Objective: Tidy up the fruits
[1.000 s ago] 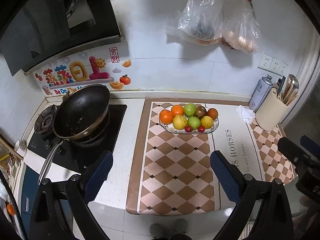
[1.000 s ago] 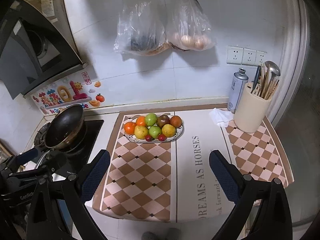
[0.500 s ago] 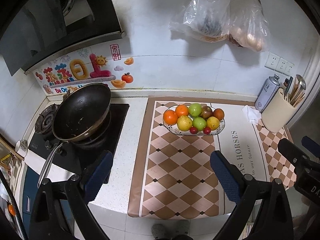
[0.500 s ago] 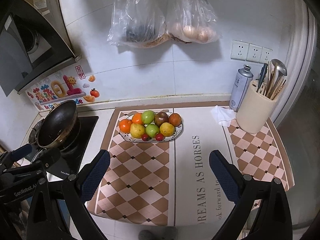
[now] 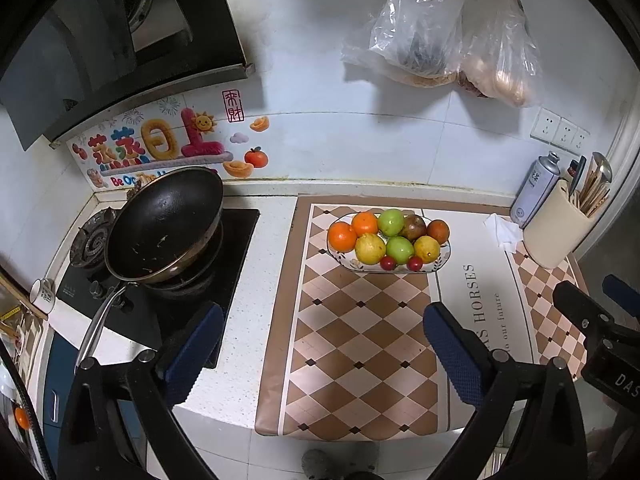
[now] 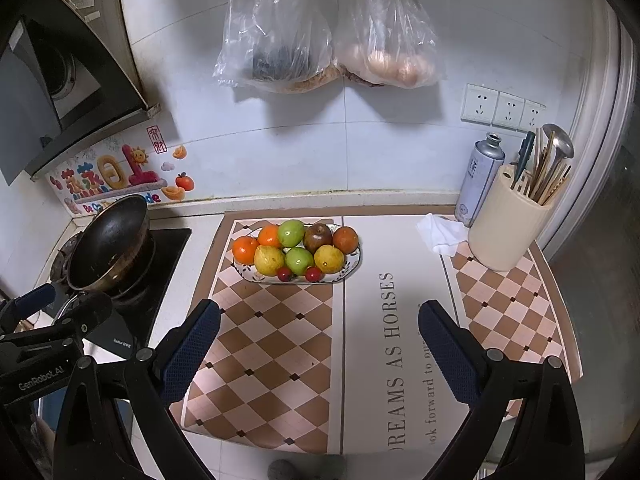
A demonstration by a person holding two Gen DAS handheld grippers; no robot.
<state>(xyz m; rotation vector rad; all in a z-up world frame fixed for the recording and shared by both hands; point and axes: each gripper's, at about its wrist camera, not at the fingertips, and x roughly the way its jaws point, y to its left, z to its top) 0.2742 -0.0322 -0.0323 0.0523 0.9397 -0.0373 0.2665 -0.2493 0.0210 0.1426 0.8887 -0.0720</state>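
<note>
A: Where does the fruit sit?

B: All of it is piled on the oval patterned ceramic plate (image 6: 352, 266), toward the far side of the brown-and-cream checkered counter mat (image 6: 276, 344). The left gripper (image 5: 322, 350) and the right gripper (image 6: 319, 346) both hover near the front edge, jaws spread wide, holding nothing.

A: What worries you?

B: The pile is tight. The two small red cherry tomatoes (image 6: 299, 274) lie at the near rim, touching the yellow lemon-like fruits (image 6: 269, 260) and a green apple (image 6: 299, 261) — a nudge could roll them off onto the mat.

A: And the round ones?

B: The oranges (image 6: 245, 249) are smooth and rest against their neighbours, so an off-centre pinch may squirt one out, and lifting one could let the rest shift.

A: Anything nearby?

B: The black wok (image 5: 166, 224) sits tilted on the burner to the left, its long handle (image 5: 99, 328) pointing toward the left gripper — a careless swing could catch it.
</note>
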